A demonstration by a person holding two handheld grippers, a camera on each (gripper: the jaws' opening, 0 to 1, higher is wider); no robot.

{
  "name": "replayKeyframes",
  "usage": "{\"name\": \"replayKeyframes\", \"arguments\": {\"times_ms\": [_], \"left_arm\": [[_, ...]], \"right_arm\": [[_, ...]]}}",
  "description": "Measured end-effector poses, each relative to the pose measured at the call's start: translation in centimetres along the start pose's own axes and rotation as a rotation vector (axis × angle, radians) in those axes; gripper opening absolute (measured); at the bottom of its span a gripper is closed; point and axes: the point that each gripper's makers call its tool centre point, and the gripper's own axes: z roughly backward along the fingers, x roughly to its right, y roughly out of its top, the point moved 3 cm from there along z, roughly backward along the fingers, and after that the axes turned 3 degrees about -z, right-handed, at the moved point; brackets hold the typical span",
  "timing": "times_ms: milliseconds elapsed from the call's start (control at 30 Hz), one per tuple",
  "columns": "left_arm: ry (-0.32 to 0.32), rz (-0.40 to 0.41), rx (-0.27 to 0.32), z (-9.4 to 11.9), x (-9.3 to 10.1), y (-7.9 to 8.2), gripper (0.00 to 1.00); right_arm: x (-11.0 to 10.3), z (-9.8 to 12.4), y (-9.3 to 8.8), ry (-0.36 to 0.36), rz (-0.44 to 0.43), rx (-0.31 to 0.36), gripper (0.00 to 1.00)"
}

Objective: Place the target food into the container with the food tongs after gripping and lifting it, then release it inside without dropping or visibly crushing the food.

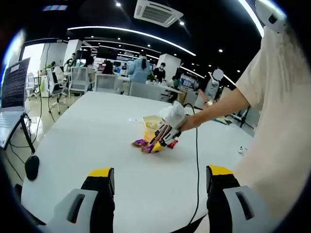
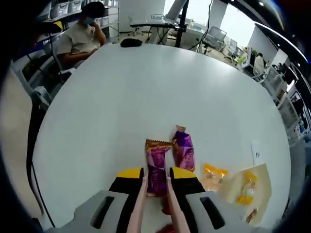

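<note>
In the right gripper view my right gripper is shut on the pale food tongs. The tong arms flank a purple snack packet lying on the white table. A second purple packet lies just right of it, and an orange packet further right. The pale yellow container holds some snacks at the lower right. In the left gripper view the right gripper, held by a gloved hand, hovers over the packets beside the container. My left gripper is wide open and holds nothing.
A black cable trails from the right gripper across the table. A laptop stands at the left, with a black mouse below it. A seated person, office chairs and a small white card are around.
</note>
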Motion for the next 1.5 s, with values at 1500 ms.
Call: {"name": "replayKeyframes", "arguments": {"times_ms": [1500], "left_arm": [[-0.067,-0.059,0.0,-1.6,0.9,1.7,0.78]], "right_arm": [[2.5,6.0,2.2,-0.128,-0.059,0.119,0.2]]}}
